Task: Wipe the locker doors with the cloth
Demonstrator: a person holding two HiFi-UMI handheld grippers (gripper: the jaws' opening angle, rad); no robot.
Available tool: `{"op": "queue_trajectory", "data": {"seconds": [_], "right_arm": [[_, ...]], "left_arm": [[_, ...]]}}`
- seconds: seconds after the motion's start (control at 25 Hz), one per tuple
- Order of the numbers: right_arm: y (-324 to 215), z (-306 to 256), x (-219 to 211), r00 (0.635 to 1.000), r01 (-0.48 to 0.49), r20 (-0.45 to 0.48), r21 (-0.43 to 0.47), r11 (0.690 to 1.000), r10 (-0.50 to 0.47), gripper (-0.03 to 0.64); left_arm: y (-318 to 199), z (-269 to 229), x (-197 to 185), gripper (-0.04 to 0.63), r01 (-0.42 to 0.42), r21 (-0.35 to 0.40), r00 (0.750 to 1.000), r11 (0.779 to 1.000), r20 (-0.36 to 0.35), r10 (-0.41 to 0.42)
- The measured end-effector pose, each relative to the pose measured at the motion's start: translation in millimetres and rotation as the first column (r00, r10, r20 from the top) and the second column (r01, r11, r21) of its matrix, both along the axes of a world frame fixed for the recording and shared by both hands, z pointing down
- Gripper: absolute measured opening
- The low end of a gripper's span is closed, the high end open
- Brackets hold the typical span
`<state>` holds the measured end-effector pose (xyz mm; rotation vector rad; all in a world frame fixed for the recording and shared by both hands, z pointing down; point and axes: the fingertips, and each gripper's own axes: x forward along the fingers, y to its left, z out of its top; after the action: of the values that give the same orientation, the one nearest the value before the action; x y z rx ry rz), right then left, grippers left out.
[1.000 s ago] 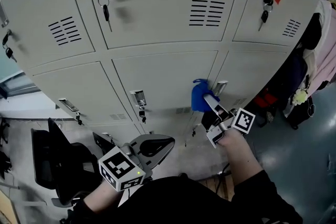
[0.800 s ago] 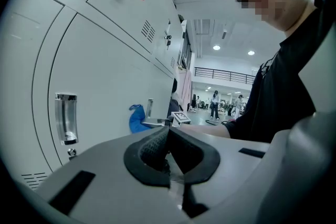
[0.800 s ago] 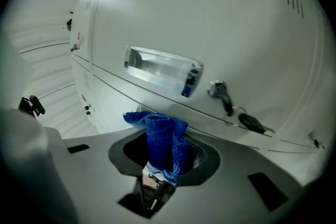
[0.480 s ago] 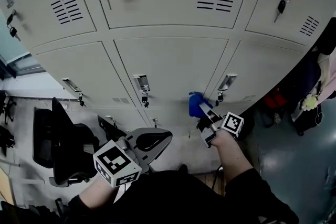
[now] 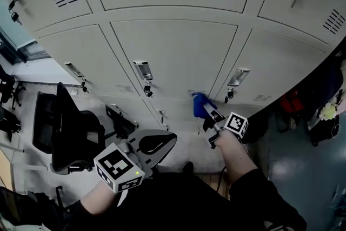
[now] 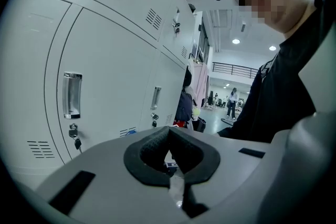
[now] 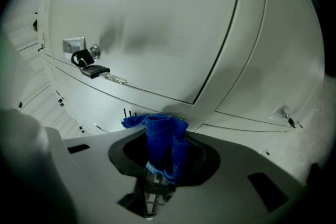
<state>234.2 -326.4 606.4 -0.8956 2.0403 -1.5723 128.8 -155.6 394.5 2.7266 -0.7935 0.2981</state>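
Observation:
Grey locker doors (image 5: 173,57) fill the head view, with handles (image 5: 142,69) and hanging keys. My right gripper (image 5: 209,112) is shut on a bunched blue cloth (image 5: 199,106). It holds the cloth against the lockers low down, near the strip between two doors, below the right door's handle (image 5: 238,76). In the right gripper view the cloth (image 7: 163,136) sticks up between the jaws, close to the grey door seam (image 7: 195,104). My left gripper (image 5: 172,139) hangs back near my body, shut and holding nothing. It points along the lockers (image 6: 110,86), with the left gripper (image 6: 169,136) empty.
A black office chair (image 5: 70,132) stands on the floor at the left, close to the lower lockers. Keys (image 5: 147,89) dangle from several locks. Clothes and bags (image 5: 324,111) hang at the right end of the lockers. People stand far off down the hall (image 6: 231,99).
The right gripper with the cloth has slid down the locker front, from beside the right door's handle to below it. The head view has tilted lower. The left gripper has barely moved.

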Motion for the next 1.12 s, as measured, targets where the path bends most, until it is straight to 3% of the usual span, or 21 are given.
{"op": "queue_trajectory", "data": {"seconds": [0.2,0.4,0.64,1.0,1.12], "right_arm": [[11,-9,-4,1.000,0.006,-0.005,0.026,1.000,-0.006,0.103],[41,-53,-23,0.999,0.018,-0.033,0.138,0.990,-0.014,0.103],[103,-94,-80,0.998,0.022,-0.065,0.179,0.984,-0.011,0.103],[180,-135,-179,0.999,0.008,-0.043,0.254,0.967,0.003,0.103],[196,-142,-195,0.992,0.005,-0.119,0.297,0.955,0.032,0.103]], "left_arm": [[11,1,-2,0.008,-0.009,0.000,1.000,1.000,-0.001,0.009],[23,-4,-23,0.008,-0.046,0.019,0.998,0.999,-0.034,0.047],[55,-8,-75,0.008,-0.104,0.016,0.991,0.994,-0.088,0.105],[89,-5,-151,0.008,-0.145,0.036,0.979,0.989,-0.139,0.149],[93,2,-164,0.008,-0.154,0.030,0.977,0.988,-0.144,0.157]]}}
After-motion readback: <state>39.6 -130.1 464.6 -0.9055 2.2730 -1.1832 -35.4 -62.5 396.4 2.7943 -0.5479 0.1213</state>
